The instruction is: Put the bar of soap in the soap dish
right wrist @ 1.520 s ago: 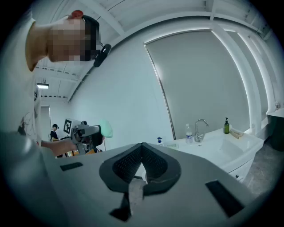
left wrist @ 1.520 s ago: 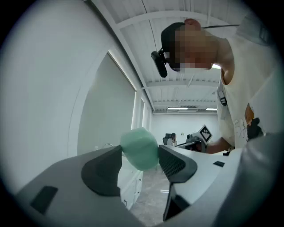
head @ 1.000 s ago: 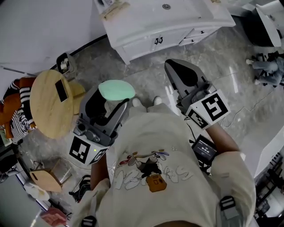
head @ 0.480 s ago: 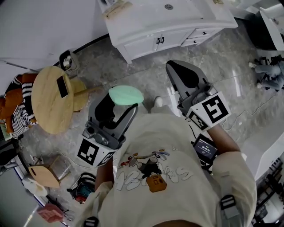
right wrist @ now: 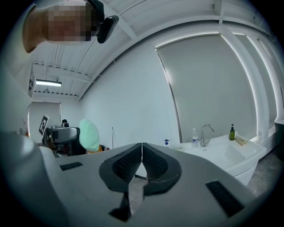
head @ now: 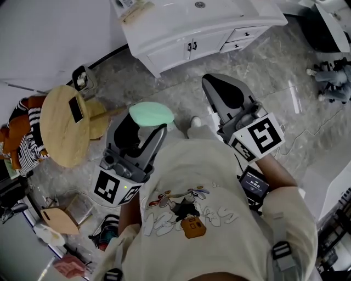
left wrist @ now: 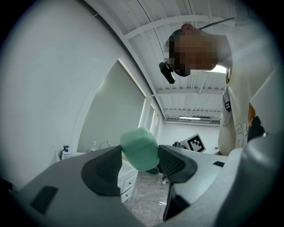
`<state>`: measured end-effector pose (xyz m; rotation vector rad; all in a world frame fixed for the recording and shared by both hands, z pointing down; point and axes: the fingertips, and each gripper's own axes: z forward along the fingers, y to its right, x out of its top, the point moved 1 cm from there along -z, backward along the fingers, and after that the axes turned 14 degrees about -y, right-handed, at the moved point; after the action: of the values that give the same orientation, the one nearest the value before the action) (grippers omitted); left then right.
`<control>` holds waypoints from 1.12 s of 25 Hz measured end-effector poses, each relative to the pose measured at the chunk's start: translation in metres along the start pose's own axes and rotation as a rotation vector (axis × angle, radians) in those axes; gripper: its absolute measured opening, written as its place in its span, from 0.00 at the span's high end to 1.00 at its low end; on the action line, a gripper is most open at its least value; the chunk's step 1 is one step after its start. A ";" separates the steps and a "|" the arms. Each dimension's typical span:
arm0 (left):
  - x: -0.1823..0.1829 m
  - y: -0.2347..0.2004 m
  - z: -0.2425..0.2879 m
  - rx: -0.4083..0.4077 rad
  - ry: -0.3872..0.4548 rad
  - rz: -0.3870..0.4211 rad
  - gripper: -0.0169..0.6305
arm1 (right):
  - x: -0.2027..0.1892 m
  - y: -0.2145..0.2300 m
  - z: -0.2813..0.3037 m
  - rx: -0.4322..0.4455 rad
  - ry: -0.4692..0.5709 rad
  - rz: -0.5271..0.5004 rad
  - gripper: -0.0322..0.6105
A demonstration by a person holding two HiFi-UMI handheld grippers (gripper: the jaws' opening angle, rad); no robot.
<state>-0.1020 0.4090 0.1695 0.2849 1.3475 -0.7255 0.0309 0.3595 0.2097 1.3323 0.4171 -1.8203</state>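
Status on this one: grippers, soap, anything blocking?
Left gripper shut on green soap bar, held in the air. Right gripper shut, empty. Soap dish not made out; nothing seen blocking.

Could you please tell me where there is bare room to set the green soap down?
The white vanity top is bare right of the sink drain; its left end holds small items. The round wooden table is free around the dark flat item. The left gripper holds the soap.
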 end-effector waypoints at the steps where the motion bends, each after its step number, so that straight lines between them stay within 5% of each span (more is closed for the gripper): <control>1: 0.000 0.004 0.002 0.002 -0.002 -0.001 0.55 | -0.002 0.002 -0.005 0.000 0.002 0.005 0.94; 10: -0.012 0.024 0.011 0.079 -0.016 -0.036 0.55 | -0.027 0.018 -0.035 0.022 0.016 0.094 0.94; 18: -0.011 -0.001 0.006 0.167 0.010 -0.095 0.55 | -0.030 0.023 -0.021 0.058 -0.014 0.113 0.94; 28: 0.006 -0.096 0.015 0.157 0.016 -0.109 0.55 | 0.003 0.028 0.058 0.049 -0.044 0.094 0.94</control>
<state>-0.1499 0.3263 0.1875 0.3445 1.3307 -0.9239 0.0157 0.3021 0.2344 1.3203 0.2833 -1.7892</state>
